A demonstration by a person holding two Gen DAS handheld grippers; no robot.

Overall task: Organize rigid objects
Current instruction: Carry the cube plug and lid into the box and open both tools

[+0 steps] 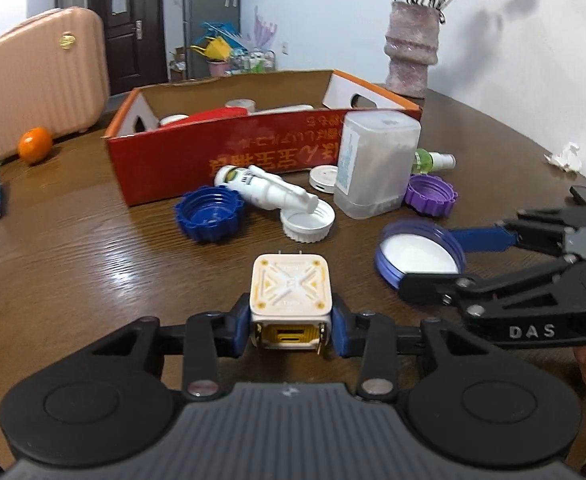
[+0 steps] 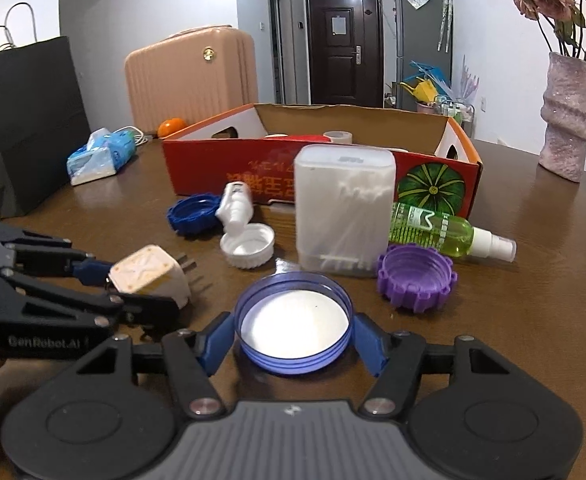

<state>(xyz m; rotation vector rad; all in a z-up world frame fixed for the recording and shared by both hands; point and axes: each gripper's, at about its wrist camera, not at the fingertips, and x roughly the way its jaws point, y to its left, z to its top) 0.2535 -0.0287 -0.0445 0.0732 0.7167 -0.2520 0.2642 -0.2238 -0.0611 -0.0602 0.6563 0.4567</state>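
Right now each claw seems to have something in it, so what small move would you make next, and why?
Probably lift the left gripper and carry its plug toward the red box. Its jaws are already shut on the plug, the box stands open straight ahead, and other items already lie inside. The right gripper flanks the blue lid and could follow.

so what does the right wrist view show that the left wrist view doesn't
Only the right wrist view shows the black paper bag and the watermelon print on the red box's end.

Only the left wrist view shows the crumpled tissue and the small white round lid by the box.

Both show the left gripper clamping the charger plug, the right gripper around the blue lid, the red box and the purple cap.
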